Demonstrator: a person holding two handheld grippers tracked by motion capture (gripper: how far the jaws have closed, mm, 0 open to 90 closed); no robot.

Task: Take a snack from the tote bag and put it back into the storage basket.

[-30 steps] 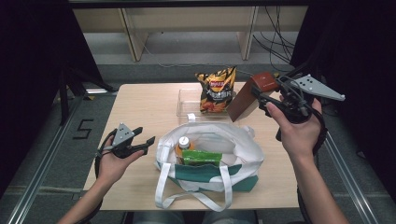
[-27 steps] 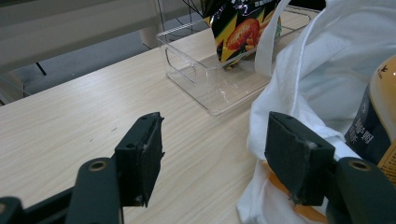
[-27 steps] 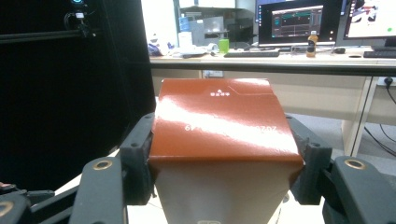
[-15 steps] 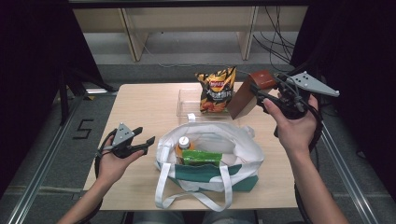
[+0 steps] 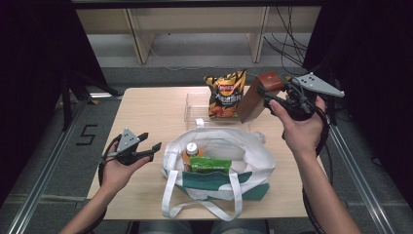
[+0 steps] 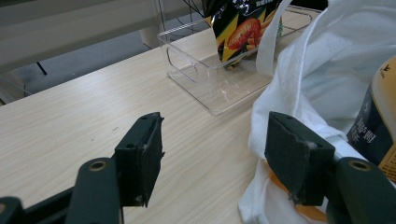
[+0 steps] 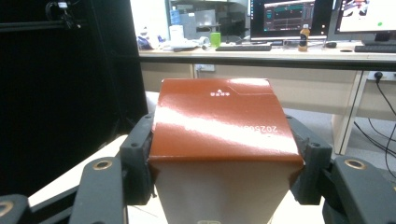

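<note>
Now right tool (image 5: 267,93) clamps brown box (image 5: 254,97) above desk (image 5: 151,109) at 1 o'clock; left tool (image 5: 148,147) empty, jaws apart, at 9 o'clock of tote bag (image 5: 243,161).

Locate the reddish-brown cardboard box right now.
In the high view the reddish-brown cardboard box sits clamped in the right gripper, at the table's far right, beside the orange-black snack bag.

Right gripper (image 5: 267,94) grips a brown box (image 5: 256,97) above the table's (image 5: 151,109) far right edge, beside the chip bag (image 5: 225,94)

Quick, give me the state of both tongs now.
Left tongs: open, holding nothing, beside the white bag.
Right tongs: shut on the brown box.
</note>
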